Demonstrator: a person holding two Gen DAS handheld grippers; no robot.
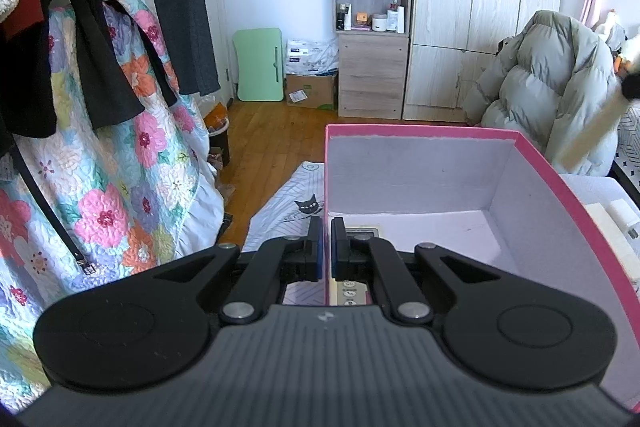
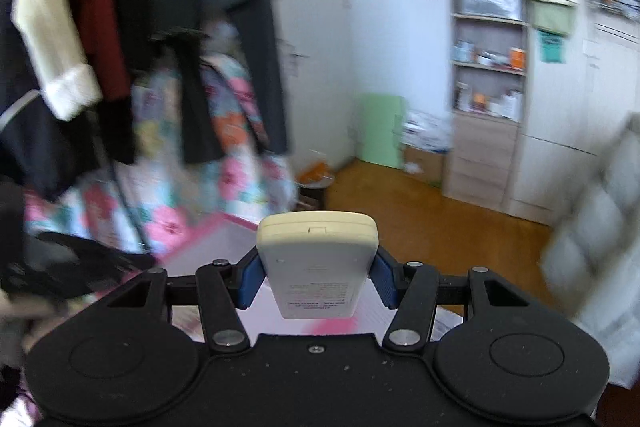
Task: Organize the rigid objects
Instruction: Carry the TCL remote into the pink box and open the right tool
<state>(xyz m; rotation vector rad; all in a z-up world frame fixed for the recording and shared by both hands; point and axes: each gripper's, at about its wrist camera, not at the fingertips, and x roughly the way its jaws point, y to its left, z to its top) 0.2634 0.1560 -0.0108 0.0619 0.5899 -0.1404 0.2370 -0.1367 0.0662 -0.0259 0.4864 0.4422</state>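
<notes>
A pink box with a pale lilac inside stands open in the left wrist view. My left gripper is shut on the box's left wall, one finger inside and one outside. A remote with buttons lies on the box floor under the gripper. My right gripper is shut on a cream remote control, held back side up above the pink box. The right wrist view is blurred by motion.
A floral quilt and dark hanging clothes fill the left. A grey puffer jacket lies at the right. A shelf unit and wardrobe stand at the back over wooden floor. A cat-print cloth lies beside the box.
</notes>
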